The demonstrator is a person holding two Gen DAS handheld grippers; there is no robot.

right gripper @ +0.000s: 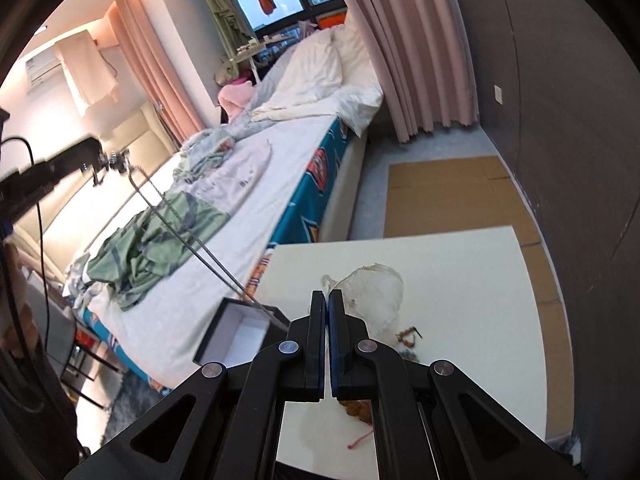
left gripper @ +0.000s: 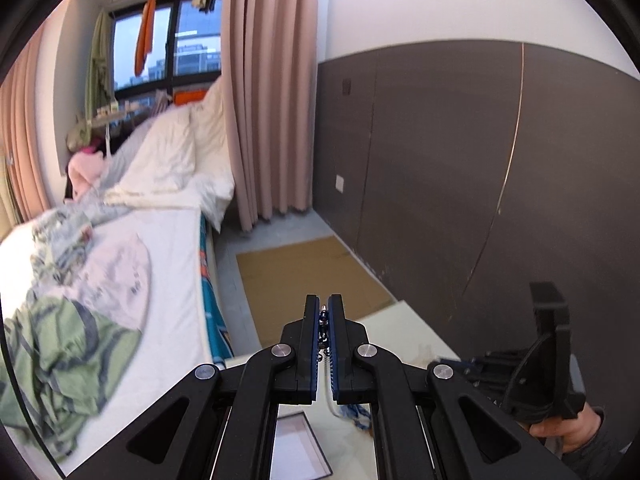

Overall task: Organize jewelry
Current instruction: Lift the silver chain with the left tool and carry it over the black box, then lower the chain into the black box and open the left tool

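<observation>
Stretching taut between both clamped grippers, left (left gripper: pixel 324 306) and right (right gripper: pixel 327 300): a silver chain necklace (right gripper: pixel 188 240) above the cream table (right gripper: pixel 460 280).

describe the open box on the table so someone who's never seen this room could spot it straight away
Start at the cream table beside the bed. At its corner nearest the bed sits the box, lidless and rectangular. Its black outer walls and plain white inside set it apart from the crumpled clear bag and the small jewelry pieces nearby.
</observation>
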